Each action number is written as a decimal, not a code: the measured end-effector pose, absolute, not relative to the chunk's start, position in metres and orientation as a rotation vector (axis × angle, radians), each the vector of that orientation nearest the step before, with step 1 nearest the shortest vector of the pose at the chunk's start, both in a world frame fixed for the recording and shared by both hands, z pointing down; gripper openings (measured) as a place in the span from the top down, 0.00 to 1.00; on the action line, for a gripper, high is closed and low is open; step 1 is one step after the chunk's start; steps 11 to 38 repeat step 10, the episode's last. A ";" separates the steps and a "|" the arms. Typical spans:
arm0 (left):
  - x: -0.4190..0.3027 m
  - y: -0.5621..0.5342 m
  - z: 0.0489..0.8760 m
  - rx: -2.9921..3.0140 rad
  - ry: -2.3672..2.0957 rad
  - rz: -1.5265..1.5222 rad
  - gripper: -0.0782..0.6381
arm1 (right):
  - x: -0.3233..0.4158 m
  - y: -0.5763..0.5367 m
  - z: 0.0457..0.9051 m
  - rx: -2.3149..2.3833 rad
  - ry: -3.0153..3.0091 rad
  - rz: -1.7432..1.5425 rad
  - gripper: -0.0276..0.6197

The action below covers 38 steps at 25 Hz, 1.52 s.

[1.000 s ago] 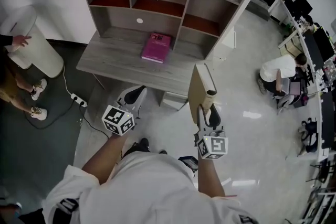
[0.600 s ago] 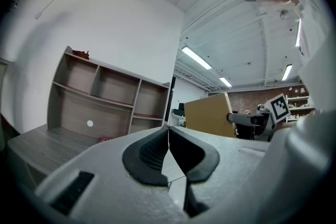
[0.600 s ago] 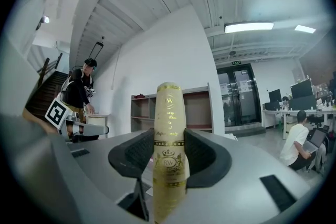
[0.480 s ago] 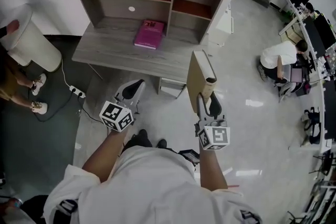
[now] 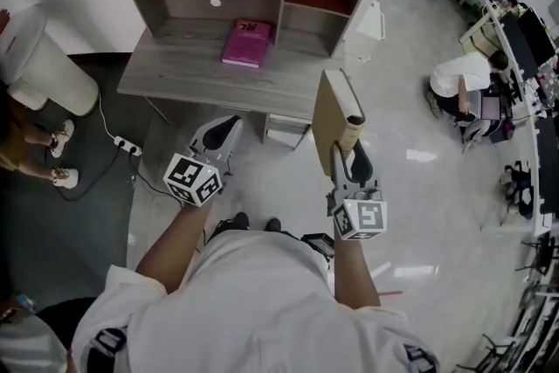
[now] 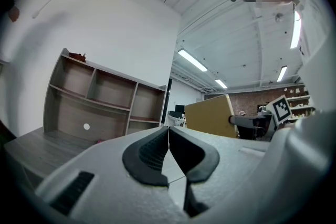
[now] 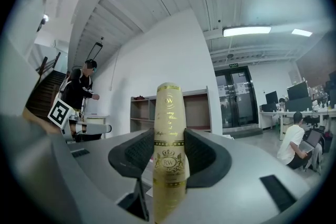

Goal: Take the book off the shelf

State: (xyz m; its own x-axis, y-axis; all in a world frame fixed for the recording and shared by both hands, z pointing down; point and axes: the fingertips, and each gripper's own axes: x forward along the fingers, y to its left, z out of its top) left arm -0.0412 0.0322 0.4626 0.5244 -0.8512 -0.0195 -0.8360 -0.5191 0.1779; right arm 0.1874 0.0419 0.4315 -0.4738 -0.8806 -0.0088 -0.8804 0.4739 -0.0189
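A tan hardback book [image 5: 336, 113] with a gilt spine [image 7: 169, 113] stands upright in my right gripper [image 5: 348, 155], whose jaws are shut on the spine's lower part [image 7: 169, 157]. It hangs over the floor, in front of the grey desk with its shelf unit [image 5: 175, 74]. My left gripper [image 5: 220, 135] is shut with nothing in it [image 6: 168, 150], and floats left of the book [image 6: 210, 115]. A pink book [image 5: 246, 43] lies flat on the desk top below the empty shelf compartments.
A white bin [image 5: 44, 70] stands left of the desk, with a person's legs [image 5: 35, 144] and a power strip [image 5: 127, 144] near it. A seated person [image 5: 463, 87] works at desks on the right. Glossy floor lies between.
The desk and shelf have slid up and away in the head view as both grippers drew back from them. The right gripper keeps its hold on the tan book; the left stays shut.
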 end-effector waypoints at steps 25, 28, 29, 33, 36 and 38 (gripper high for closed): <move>-0.041 0.039 0.468 2.606 -1.432 -0.156 0.87 | 0.184 0.048 0.432 -1.605 2.685 -0.026 0.67; -0.041 0.039 0.468 2.606 -1.432 -0.156 0.87 | 0.184 0.048 0.432 -1.605 2.685 -0.026 0.67; -0.041 0.039 0.468 2.606 -1.432 -0.156 0.87 | 0.184 0.048 0.432 -1.605 2.685 -0.026 0.67; -0.041 0.039 0.468 2.606 -1.432 -0.156 0.87 | 0.184 0.048 0.432 -1.605 2.685 -0.026 0.67; -0.041 0.039 0.468 2.606 -1.432 -0.156 0.87 | 0.184 0.048 0.432 -1.605 2.685 -0.026 0.67; -0.041 0.039 0.468 2.606 -1.432 -0.156 0.87 | 0.184 0.048 0.432 -1.605 2.685 -0.026 0.67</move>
